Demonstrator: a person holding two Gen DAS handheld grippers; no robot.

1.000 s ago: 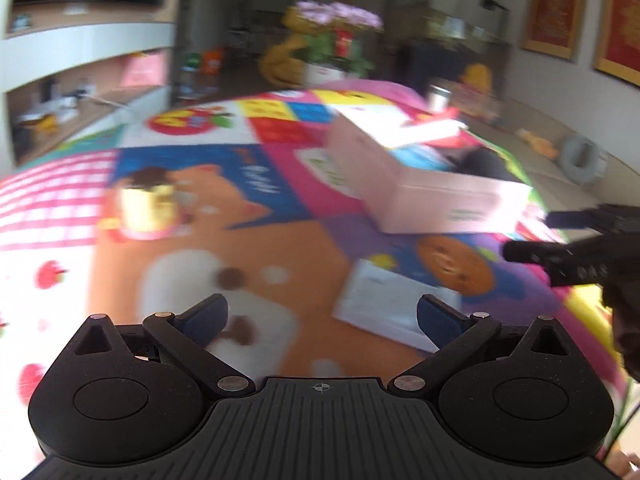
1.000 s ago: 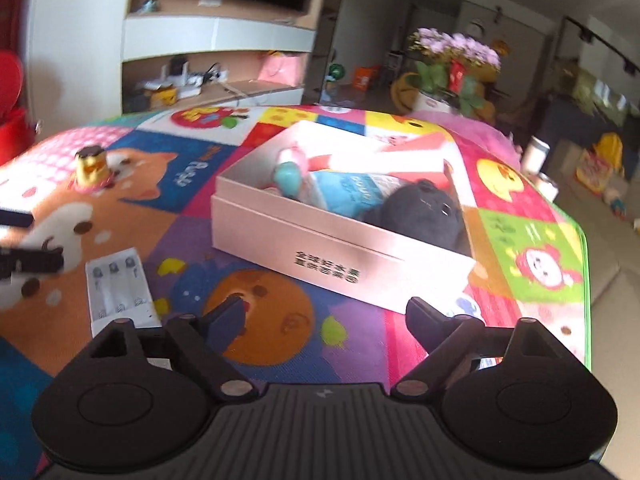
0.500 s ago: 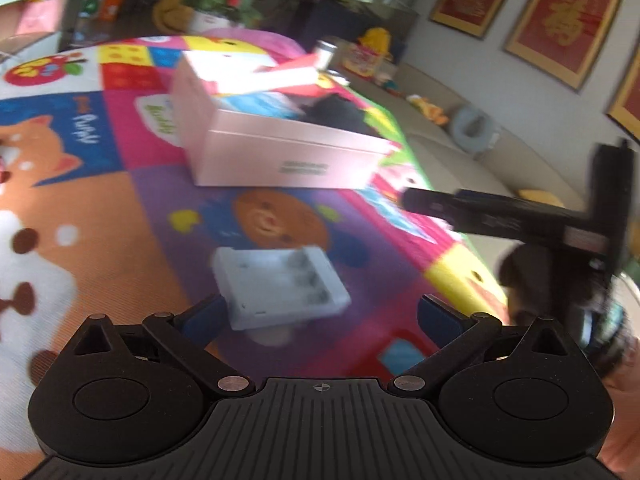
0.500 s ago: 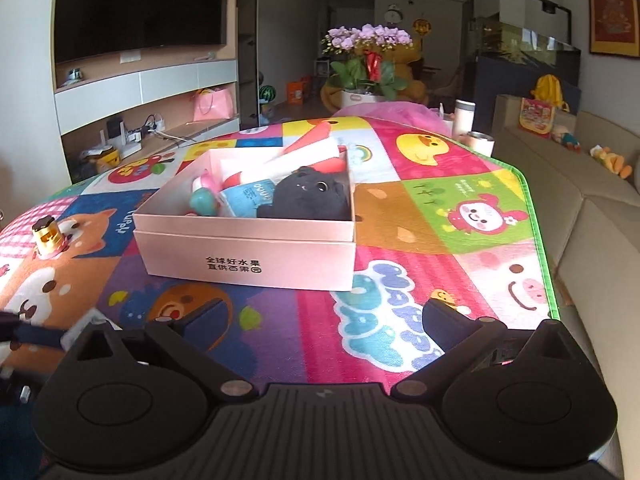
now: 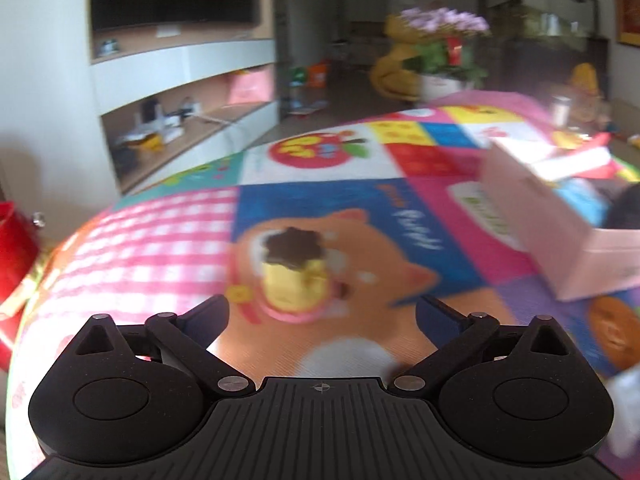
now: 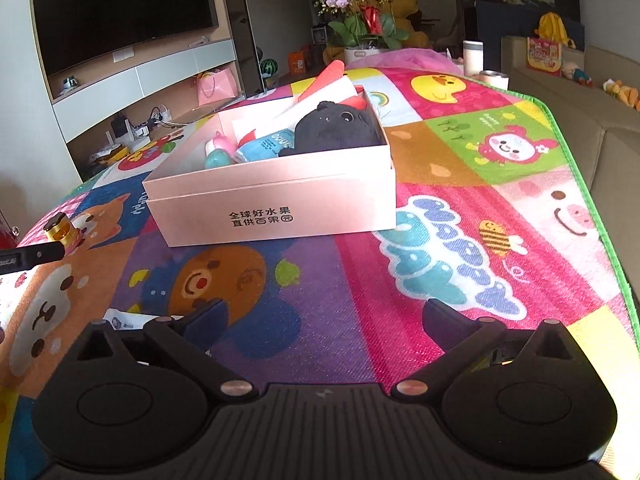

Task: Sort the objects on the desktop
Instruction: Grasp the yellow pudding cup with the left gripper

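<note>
A small gold jar (image 5: 294,276) with a dark lid stands on the colourful mat, blurred, just ahead of my left gripper (image 5: 324,314). Its jaws are closing, with nothing pressed between the pads. In the right wrist view the same jar (image 6: 64,232) is at the far left, with one left finger (image 6: 36,255) beside it. The open pink box (image 6: 280,204) holds a black plush toy (image 6: 336,128), a blue pack and other items. A white battery case (image 6: 124,318) peeks out behind my right gripper (image 6: 324,316), which is open and empty over the mat.
The pink box (image 5: 560,248) lies right of the jar in the left wrist view. A red bag (image 5: 12,248) hangs off the mat's left edge. A sofa (image 6: 600,112) runs along the mat's green right edge (image 6: 588,184). Two cups (image 6: 472,58) and a flower pot (image 6: 360,54) stand at the far end.
The left wrist view has swung from the white battery case back left onto the gold jar, now closer. The right wrist view has rolled and sunk a little; its jaws opened wider earlier.
</note>
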